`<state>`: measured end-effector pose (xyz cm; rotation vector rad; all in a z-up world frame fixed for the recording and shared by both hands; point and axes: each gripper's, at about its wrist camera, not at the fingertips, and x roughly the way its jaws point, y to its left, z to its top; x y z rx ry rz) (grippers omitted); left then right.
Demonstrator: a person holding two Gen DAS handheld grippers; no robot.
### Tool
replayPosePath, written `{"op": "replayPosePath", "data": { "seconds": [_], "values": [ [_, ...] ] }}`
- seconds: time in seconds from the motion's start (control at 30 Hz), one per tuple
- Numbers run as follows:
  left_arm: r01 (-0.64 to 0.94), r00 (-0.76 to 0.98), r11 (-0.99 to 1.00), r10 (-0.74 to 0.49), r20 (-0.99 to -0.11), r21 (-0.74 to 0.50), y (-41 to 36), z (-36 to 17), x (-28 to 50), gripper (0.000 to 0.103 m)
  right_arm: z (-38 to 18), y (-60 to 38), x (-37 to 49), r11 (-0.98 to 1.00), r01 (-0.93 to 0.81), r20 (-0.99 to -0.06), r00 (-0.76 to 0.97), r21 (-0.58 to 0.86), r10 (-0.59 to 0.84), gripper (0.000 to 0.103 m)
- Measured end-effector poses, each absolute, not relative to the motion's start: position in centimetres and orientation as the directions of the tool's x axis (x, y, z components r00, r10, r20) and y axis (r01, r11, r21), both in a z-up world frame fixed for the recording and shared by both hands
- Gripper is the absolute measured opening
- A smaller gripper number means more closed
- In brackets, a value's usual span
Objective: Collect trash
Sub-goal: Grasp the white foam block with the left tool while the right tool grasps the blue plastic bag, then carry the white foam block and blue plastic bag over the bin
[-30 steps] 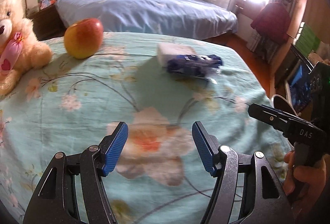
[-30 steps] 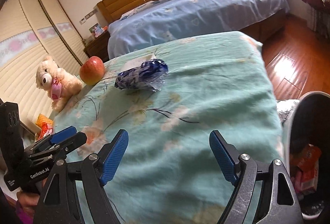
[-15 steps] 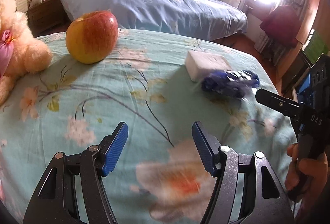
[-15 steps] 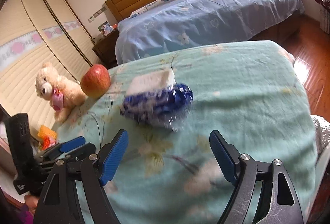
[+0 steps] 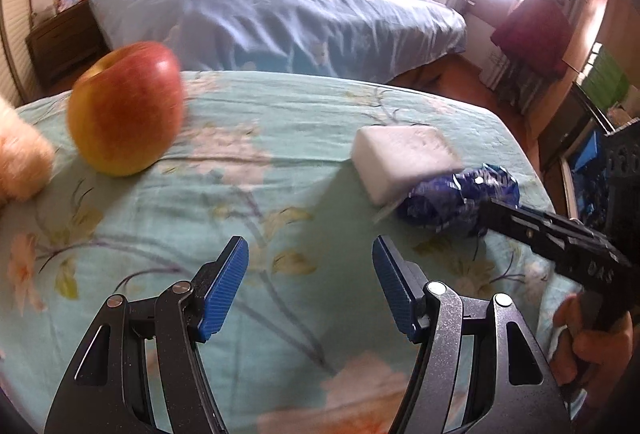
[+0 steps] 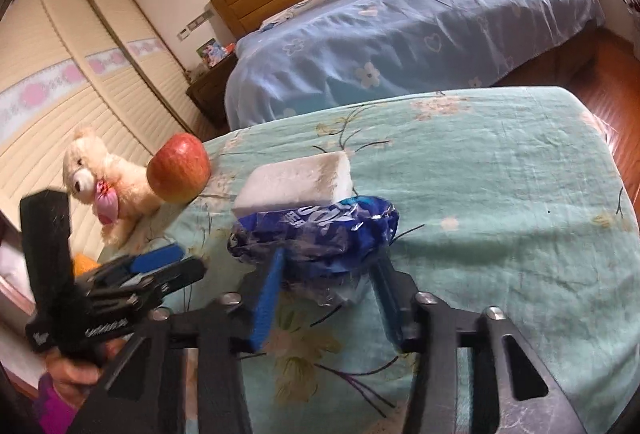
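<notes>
Blue wrapper (image 6: 320, 234): crumpled, on the floral bedspread (image 6: 500, 194), touching the white foam block (image 6: 296, 182) at its 12 o'clock. Right gripper (image 6: 328, 274): jaws just closing, pinching the wrapper's near edge. Left gripper (image 5: 310, 282): spread, empty. Apple (image 5: 124, 110): at 10 o'clock, beside the teddy bear (image 6: 104, 178).

Both wrist cameras look steeply down and forward, close over the floral cloth (image 5: 280, 194), toward the far blue bed (image 6: 420, 46). They share the apple (image 5: 124, 106), white block (image 6: 296, 182) and blue wrapper (image 6: 320, 234); the right view sits nearest the wrapper.
</notes>
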<state>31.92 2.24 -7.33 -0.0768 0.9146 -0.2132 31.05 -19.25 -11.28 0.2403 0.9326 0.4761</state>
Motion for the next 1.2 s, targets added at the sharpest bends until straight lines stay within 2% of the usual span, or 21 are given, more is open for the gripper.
{"op": "replayPosePath", "data": {
  "seconds": [0.3, 0.37, 0.4, 0.43, 0.47, 0.5, 0.53, 1.2],
  "values": [
    [0.209, 0.592, 0.964, -0.256, -0.764, -0.161, -1.4, -7.6, 34.2, 0.065, -10.8, -24.4, 28.0, 0.877, -0.189, -0.696, 0.545, 0.441, 0.467, 0.037],
    [0.221, 0.589, 0.961, -0.265, -0.763, -0.164, -2.1, -7.7, 34.7, 0.052, -10.8, -25.7, 27.2, 0.876, -0.161, -0.692, 0.556, 0.454, 0.461, 0.037],
    [0.228, 0.585, 0.960, -0.269, -0.765, -0.164, -2.4, -7.8, 35.0, 0.039, -10.8, -26.3, 26.7, 0.878, -0.148, -0.691, 0.562, 0.456, 0.454, 0.037],
    [0.238, 0.580, 0.957, -0.279, -0.765, -0.168, -2.7, -7.8, 35.2, 0.032, -10.8, -26.7, 26.4, 0.879, -0.141, -0.692, 0.565, 0.456, 0.450, 0.037],
    [0.243, 0.584, 0.957, -0.274, -0.764, -0.158, -3.0, -7.7, 35.2, 0.030, -10.8, -27.1, 26.0, 0.879, -0.132, -0.690, 0.570, 0.458, 0.445, 0.037],
    [0.248, 0.587, 0.957, -0.271, -0.763, -0.149, -3.2, -7.7, 35.2, 0.021, -10.7, -27.3, 25.8, 0.879, -0.126, -0.689, 0.573, 0.460, 0.443, 0.037],
    [0.256, 0.588, 0.955, -0.275, -0.761, -0.147, -3.4, -7.7, 35.0, 0.020, -10.8, -27.6, 25.4, 0.877, -0.117, -0.686, 0.578, 0.467, 0.442, 0.037],
    [0.255, 0.623, 0.958, -0.268, -0.735, -0.133, -5.1, -5.2, 23.1, 0.018, -9.6, -29.8, 19.7, 0.886, -0.068, -0.674, 0.623, 0.458, 0.397, 0.036]
  ]
}}
